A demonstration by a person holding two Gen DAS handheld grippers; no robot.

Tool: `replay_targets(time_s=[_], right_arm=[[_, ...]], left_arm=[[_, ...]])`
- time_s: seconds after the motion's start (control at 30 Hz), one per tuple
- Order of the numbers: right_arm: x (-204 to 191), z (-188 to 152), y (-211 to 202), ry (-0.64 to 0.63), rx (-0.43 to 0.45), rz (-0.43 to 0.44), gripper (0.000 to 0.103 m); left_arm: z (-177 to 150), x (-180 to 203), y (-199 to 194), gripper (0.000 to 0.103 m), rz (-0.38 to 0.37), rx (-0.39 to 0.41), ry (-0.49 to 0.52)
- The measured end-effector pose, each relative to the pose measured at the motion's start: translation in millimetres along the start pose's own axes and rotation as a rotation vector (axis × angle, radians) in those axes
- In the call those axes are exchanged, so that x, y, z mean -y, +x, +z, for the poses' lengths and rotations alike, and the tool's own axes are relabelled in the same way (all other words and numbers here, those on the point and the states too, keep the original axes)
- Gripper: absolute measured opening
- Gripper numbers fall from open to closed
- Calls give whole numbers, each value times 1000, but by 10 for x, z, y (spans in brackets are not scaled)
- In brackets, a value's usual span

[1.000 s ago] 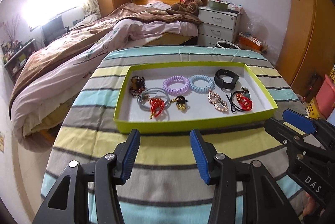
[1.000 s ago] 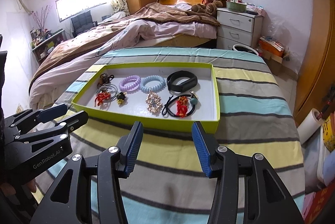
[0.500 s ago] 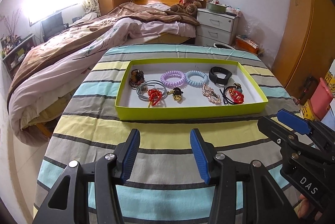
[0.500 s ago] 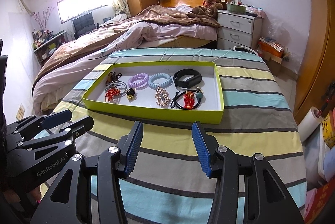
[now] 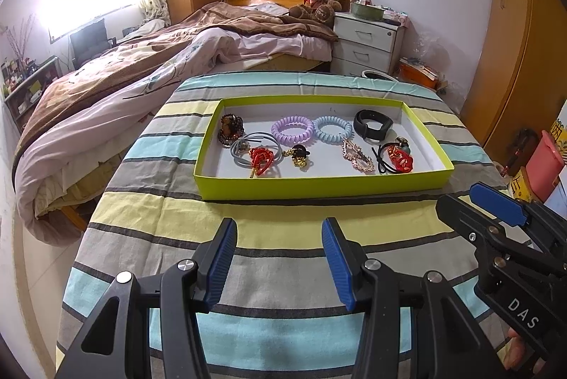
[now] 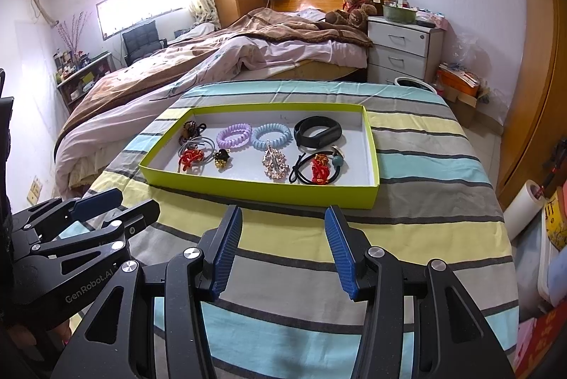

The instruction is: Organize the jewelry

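Note:
A lime-green shallow tray (image 5: pixel 319 182) (image 6: pixel 255 191) lies on a striped cloth. Inside it are a purple coil band (image 5: pixel 292 128) (image 6: pixel 234 135), a blue coil band (image 5: pixel 333 129) (image 6: pixel 272 134), a black wristband (image 5: pixel 372 124) (image 6: pixel 318 131), a red knot on grey hair ties (image 5: pixel 260 157), a glittery clip (image 5: pixel 357 156) (image 6: pixel 274 163), a red charm on black ties (image 5: pixel 398 158) (image 6: pixel 319 170), a dark beaded piece (image 5: pixel 230 127) and a black-gold charm (image 5: pixel 300 156). My left gripper (image 5: pixel 280 255) (image 6: pixel 117 205) and right gripper (image 6: pixel 283 246) (image 5: pixel 482 202) both hover open, empty, short of the tray's near wall.
The striped cloth (image 5: pixel 283 272) covers a table. Behind it stand a bed with brown and pink bedding (image 5: pixel 177 60), a white nightstand (image 5: pixel 368 42) and a wooden wardrobe (image 5: pixel 524 60). A pink bin (image 5: pixel 542 163) and a paper roll (image 6: pixel 521 212) sit on the right.
Both grippers have drawn back from the tray, which looks smaller and farther than a second ago. The jaws kept the same spread and the jewelry stayed put.

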State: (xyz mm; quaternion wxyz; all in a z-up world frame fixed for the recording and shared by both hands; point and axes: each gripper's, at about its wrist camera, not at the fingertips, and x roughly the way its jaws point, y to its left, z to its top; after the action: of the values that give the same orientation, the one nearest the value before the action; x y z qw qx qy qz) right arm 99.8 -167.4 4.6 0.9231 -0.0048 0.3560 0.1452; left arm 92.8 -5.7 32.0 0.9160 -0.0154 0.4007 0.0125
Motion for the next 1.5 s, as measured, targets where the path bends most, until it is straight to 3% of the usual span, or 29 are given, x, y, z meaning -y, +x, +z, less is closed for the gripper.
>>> replay_targets(time_s=[1.5], right_arm=[[24, -23, -2, 3, -2, -7, 50]], left_arm=[[-16, -15, 5, 49, 2, -3, -5]])
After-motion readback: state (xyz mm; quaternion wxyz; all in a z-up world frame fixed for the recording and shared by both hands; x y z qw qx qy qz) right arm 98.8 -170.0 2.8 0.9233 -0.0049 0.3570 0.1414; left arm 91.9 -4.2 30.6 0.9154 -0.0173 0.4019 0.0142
